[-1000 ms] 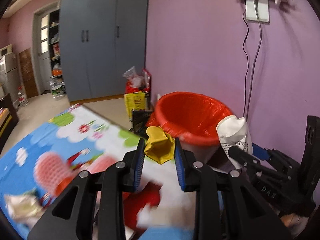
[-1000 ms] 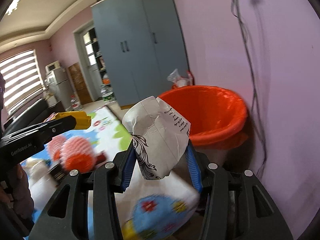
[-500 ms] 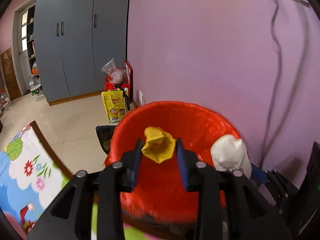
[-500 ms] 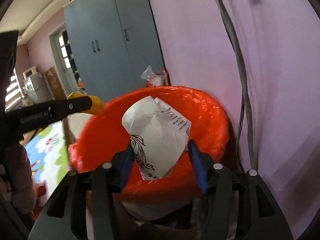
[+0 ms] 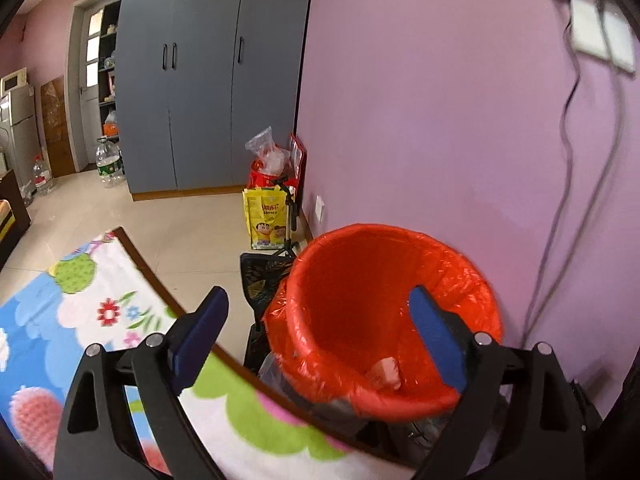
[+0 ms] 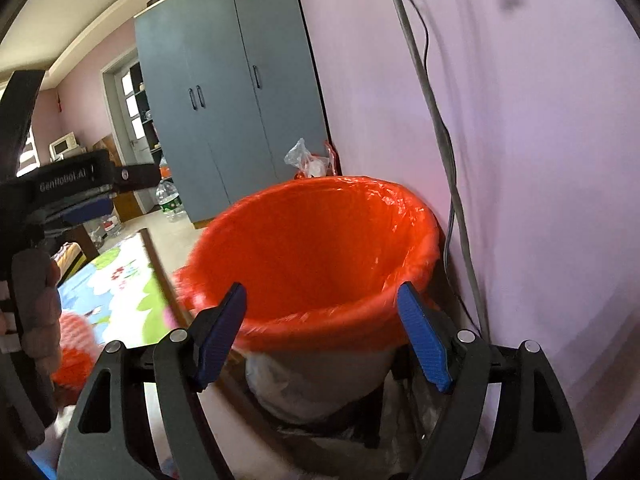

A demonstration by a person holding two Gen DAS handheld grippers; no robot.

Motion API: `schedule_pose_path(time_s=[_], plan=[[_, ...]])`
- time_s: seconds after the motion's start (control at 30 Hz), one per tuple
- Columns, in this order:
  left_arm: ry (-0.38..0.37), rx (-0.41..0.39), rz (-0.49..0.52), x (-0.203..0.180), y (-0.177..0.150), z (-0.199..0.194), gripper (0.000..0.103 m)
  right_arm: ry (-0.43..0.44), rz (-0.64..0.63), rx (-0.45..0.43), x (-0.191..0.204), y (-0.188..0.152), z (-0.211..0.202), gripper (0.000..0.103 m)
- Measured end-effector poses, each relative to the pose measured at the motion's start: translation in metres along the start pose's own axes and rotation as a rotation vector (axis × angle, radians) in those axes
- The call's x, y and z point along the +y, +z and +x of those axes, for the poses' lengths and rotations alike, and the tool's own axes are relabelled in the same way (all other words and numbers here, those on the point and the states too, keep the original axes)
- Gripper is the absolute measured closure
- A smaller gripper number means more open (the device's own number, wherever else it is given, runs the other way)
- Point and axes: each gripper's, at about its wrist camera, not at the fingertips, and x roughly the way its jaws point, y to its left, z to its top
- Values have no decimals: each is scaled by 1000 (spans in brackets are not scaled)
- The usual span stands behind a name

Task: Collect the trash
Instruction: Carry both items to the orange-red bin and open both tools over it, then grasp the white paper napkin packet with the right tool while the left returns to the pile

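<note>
Both hand-held grippers stand with their blue-padded jaws wide apart and nothing between them, having just been opening. Just ahead of and below the left hand-held gripper [image 5: 318, 322] sits the round bin lined with a glossy red plastic bag [image 5: 400, 276], its mouth filling the gap between the jaws; a small crumpled pale scrap of trash [image 5: 386, 372] lies inside on the near wall of the liner. From the right hand-held gripper [image 6: 322, 308] the same red-lined bin [image 6: 320, 240] stands directly in front, against the lilac wall [image 6: 540, 160], with grey cables [image 6: 444, 152] hanging to its right. To its left, the other gripper's black body shows, and beyond it a colourful flower-patterned play mat [image 6: 116, 284] lies on the floor.
</note>
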Motion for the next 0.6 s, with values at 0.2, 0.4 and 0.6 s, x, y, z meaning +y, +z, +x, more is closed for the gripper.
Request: schedule_pose_path(time_s=[0.2, 0.4, 0.6], plan=[[14, -46, 15, 15, -1, -71, 8, 37, -37, 5, 30, -16, -45, 26], [94, -73, 36, 56, -34, -143, 5, 83, -76, 53, 64, -45, -64, 27], [189, -61, 3, 106, -87, -193, 5, 125, -126, 114, 95, -74, -72, 27]])
